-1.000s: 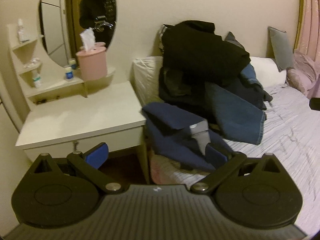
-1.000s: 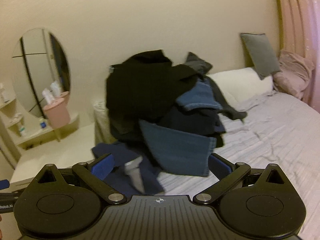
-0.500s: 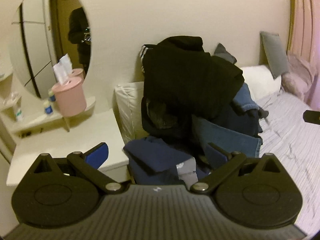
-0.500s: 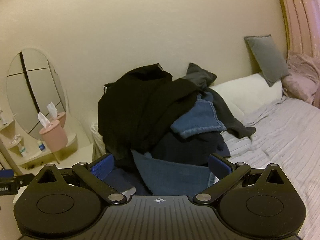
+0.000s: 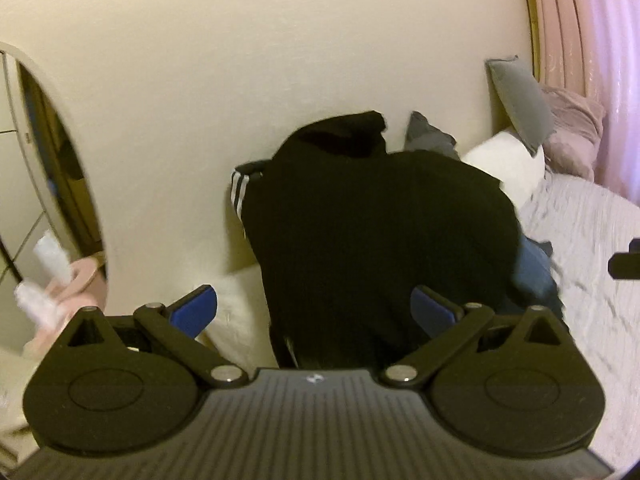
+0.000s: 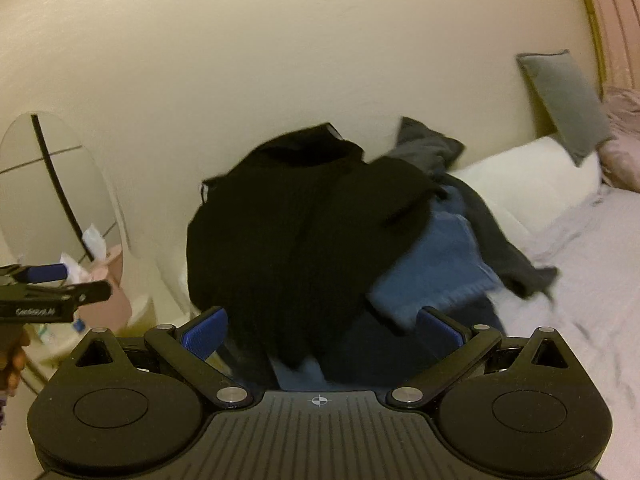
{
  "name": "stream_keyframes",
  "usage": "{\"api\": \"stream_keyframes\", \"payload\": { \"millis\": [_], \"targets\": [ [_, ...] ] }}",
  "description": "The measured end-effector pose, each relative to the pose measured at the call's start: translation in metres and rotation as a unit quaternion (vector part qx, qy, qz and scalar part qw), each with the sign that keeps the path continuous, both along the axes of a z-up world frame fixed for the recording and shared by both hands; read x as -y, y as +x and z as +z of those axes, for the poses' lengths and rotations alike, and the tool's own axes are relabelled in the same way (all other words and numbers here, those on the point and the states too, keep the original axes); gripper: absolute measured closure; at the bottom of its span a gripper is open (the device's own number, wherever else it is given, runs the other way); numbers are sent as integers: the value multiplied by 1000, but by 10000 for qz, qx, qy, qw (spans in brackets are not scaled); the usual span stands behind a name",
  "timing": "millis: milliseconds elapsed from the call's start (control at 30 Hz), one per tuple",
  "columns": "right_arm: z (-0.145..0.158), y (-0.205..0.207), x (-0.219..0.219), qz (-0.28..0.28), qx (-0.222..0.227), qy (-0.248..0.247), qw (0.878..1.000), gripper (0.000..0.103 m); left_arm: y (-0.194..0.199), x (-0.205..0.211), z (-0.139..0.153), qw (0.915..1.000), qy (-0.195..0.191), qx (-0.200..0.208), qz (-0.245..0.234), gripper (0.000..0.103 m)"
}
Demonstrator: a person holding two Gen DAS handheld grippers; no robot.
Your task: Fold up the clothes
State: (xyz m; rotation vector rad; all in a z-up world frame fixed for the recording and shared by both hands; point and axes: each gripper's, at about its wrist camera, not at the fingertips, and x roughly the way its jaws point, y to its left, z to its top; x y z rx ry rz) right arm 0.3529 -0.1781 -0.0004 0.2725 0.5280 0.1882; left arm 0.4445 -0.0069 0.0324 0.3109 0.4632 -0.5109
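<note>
– What does your right claw (image 6: 322, 330) face?
– Its blue fingers stand wide apart, empty, before a black garment (image 6: 304, 240) heaped over blue jeans (image 6: 436, 268) on the bed (image 6: 580, 280).
– And at your left edge?
– The left claw (image 6: 44, 280), near the oval mirror (image 6: 52, 184).

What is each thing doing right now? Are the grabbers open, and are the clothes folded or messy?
Left gripper: open, fingers apart, holding nothing.
Right gripper: open, fingers apart, holding nothing.
Black knit sweater: unfolded, draped on top of the heap.
Blue denim jeans: unfolded, partly under the sweater.
Dark grey garment: crumpled, trailing onto the bed.
White pillow: lying by the wall.
Grey cushion: leaning tilted on the wall.
</note>
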Motion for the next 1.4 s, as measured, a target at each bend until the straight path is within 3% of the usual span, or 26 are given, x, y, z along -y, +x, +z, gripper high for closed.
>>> {"api": "stream_keyframes", "payload": {
  "millis": [133, 367, 467, 633, 800, 833, 967, 1033, 1100, 1167, 1333, 1400],
  "targets": [
    [1, 78, -27, 31, -69, 150, 9999, 0, 82, 12, -11, 9997, -15, -221, -144, 1],
    [-21, 191, -59, -16, -383, -60, 9992, 1, 208, 31, -36, 9967, -93, -752, -284, 1],
    [-36, 228, -61, -81, -616, -129, 9980, 1, 243, 31, -48, 9941, -257, -1021, -255, 2],
    [-54, 274, -66, -96, -867, -68, 9962, 1, 264, 31, -64, 9908, -417, -1237, -368, 4],
    [-49, 300, -72, -158, -773, -40, 9969, 35, 261, 34, -67, 9910, -389, -1170, -521, 8],
    [-47, 305, -73, -173, -769, -40, 9969, 49, 259, 34, -68, 9910, -379, -1164, -550, 8],
    [-38, 312, -72, -104, -806, 67, 9967, 84, 247, 40, -63, 9913, -360, -1047, -709, 9],
    [-33, 308, -60, -126, -744, 453, 9961, 97, 238, 42, -58, 9912, -378, -973, -812, 9],
    [-23, 291, -42, -176, -571, 1114, 9920, 99, 222, 42, -48, 9911, -489, -818, -927, 9],
    [-6, 267, -31, -169, -252, 1226, 9920, 103, 206, 42, -38, 9902, -578, -706, -1062, 9],
    [54, 176, -2, -345, 854, 997, 9907, 103, 160, 47, -12, 9847, -786, -431, -1495, 9],
    [60, 152, 12, -380, 821, 947, 9914, 103, 146, 54, -7, 9836, -763, -336, -1597, 8]
  ]
}}
